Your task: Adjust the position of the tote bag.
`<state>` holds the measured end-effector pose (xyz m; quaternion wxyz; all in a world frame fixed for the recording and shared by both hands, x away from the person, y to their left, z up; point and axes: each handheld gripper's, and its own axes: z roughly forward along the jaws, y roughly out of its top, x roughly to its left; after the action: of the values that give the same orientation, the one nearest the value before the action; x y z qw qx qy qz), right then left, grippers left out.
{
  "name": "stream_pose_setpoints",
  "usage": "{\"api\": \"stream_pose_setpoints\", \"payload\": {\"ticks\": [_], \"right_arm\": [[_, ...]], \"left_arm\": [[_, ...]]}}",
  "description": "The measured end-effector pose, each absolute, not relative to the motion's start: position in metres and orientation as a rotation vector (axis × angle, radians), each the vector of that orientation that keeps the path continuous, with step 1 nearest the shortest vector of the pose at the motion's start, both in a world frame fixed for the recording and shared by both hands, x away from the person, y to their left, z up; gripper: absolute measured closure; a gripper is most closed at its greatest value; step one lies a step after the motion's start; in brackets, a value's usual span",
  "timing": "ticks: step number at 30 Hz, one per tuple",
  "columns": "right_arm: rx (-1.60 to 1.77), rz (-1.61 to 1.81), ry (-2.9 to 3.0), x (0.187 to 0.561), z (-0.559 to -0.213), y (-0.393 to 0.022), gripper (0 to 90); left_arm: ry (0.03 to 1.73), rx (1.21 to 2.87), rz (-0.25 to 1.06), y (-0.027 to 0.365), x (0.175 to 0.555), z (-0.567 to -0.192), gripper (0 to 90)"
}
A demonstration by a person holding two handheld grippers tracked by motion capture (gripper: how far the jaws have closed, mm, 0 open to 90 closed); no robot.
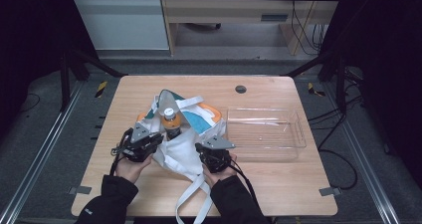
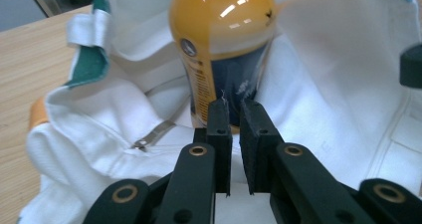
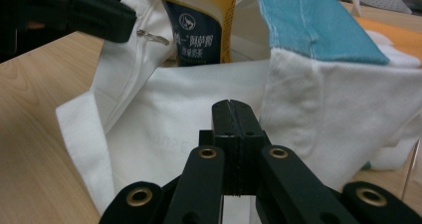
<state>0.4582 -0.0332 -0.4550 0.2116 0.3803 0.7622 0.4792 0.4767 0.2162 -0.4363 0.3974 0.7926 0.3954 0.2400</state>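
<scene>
On the wooden table, an orange juice bottle stands inside a white tote bag. The left gripper has its jaws slightly parted beside the bottle; the right gripper has its jaws pressed together at the fabric.

bottle in bag | tray right of bag | both on table

Light wooden table with a round cable hole (near the far edge). Sitting right on it: a crumpled white tote bag and a clear plastic tray beside it.
</scene>
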Motion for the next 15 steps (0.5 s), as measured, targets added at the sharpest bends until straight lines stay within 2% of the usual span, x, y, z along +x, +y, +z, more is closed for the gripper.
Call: {"api": "stream_pose_setpoints", "payload": {"ticks": [4, 15], "right_arm": [[1.082, 1.336, 2.085, 0.464, -0.453, -0.033, 90.0], [1.162, 1.327, 1.967, 0.473, -0.443, -0.050, 90.0]], "left_arm": [[0.996, 2.089, 0.604, 0.213, 0.477, -0.451, 84.8], [0.987, 2.156, 0.553, 0.213, 0.477, -0.462, 86.7]]}}
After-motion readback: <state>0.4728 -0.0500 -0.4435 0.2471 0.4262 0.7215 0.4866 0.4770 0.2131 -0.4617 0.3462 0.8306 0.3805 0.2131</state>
